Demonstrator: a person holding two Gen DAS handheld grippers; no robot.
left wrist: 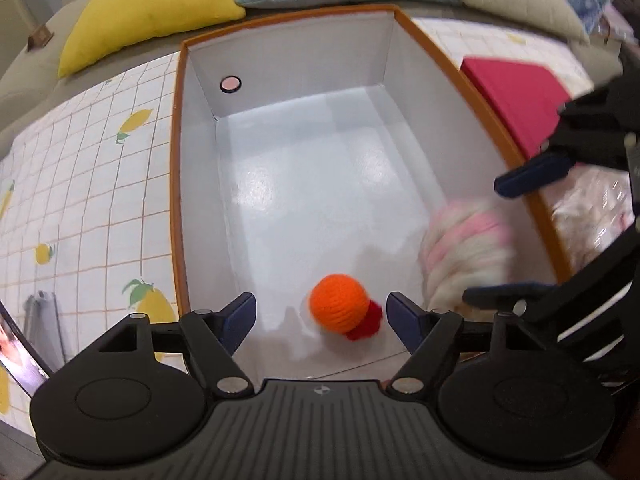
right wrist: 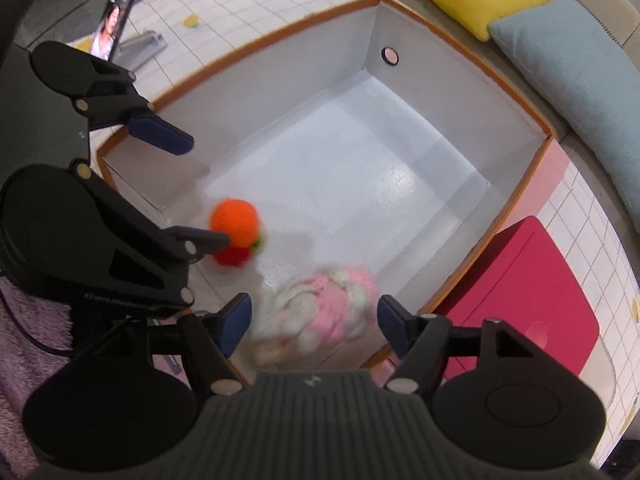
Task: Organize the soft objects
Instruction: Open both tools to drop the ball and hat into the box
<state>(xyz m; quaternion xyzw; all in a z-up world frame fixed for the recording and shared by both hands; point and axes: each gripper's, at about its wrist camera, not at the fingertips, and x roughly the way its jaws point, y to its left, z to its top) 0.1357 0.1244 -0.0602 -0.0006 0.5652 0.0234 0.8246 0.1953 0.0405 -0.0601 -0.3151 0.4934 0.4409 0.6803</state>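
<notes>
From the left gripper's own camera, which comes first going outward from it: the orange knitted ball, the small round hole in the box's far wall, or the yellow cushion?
1. Orange knitted ball: lying between the open left gripper's fingers, on the box floor.
2. Round hole: in the box's far wall, left corner.
3. Yellow cushion: beyond the box, upper left.

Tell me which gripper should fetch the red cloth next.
Right. The red cloth lies outside the box on the right gripper side; the left gripper hangs over the orange toy, farther off. Both look open.
</notes>
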